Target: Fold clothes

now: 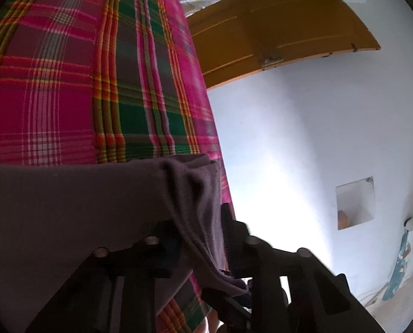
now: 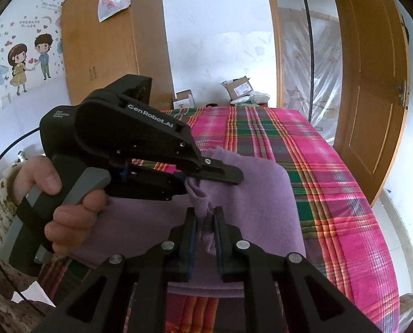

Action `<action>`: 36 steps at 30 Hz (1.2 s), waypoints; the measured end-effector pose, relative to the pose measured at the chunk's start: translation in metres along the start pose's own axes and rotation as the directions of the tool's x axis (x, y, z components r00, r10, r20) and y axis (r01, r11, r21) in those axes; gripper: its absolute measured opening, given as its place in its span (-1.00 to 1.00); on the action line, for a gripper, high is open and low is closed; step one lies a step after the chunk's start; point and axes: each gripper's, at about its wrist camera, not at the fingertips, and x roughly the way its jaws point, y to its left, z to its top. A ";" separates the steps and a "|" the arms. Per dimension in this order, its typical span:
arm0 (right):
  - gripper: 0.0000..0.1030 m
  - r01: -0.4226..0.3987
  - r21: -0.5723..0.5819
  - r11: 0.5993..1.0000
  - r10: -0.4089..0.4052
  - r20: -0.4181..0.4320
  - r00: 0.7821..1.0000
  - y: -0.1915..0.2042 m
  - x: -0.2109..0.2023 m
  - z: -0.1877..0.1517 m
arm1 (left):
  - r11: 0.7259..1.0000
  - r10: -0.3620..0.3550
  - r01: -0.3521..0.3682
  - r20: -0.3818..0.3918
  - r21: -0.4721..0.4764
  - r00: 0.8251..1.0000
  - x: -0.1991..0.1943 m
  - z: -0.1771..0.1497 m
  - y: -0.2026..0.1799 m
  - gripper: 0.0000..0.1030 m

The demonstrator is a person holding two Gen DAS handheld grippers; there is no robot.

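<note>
Two grippers (image 2: 205,223) (image 2: 188,179) on bunched purple fleece (image 2: 262,199)

Each camera rides on its own claw, close over the plaid bed (image 2: 331,183). The left view faces the door (image 1: 275,33); both share the purple garment (image 2: 262,194).

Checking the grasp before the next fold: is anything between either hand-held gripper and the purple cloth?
Nothing visible. The right hand-held gripper pinches a bunched corner of the purple cloth directly, and the left hand-held gripper is clamped on the same gathered edge, over the plaid bedcover.
</note>
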 end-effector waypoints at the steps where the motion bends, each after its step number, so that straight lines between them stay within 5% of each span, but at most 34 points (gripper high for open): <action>1: -0.74 0.001 0.001 1.000 -0.001 -0.006 1.000 -0.001 -0.002 -0.001 | 1.000 -0.004 0.004 0.002 -0.001 1.000 -0.003 0.000 0.000 -0.83; 5: -0.53 0.035 0.001 0.999 -0.035 -0.022 0.999 -0.005 -0.017 -0.013 | 1.000 -0.021 0.021 0.002 -0.022 1.000 -0.004 0.000 0.003 -0.83; 11: -0.06 0.226 0.022 0.974 -0.224 -0.060 0.973 -0.019 -0.020 -0.037 | 0.996 -0.082 0.083 0.029 -0.042 0.996 -0.015 0.002 0.007 -0.84; 22: 0.00 0.315 0.146 0.938 -0.301 -0.113 0.947 -0.050 0.011 -0.034 | 0.985 -0.166 0.167 0.035 -0.033 0.986 -0.036 -0.015 -0.012 -0.84; 36: 0.00 0.358 0.191 0.914 -0.336 -0.139 0.932 -0.058 0.004 -0.043 | 0.987 -0.137 0.147 0.131 -0.068 0.982 -0.068 -0.017 0.000 -0.84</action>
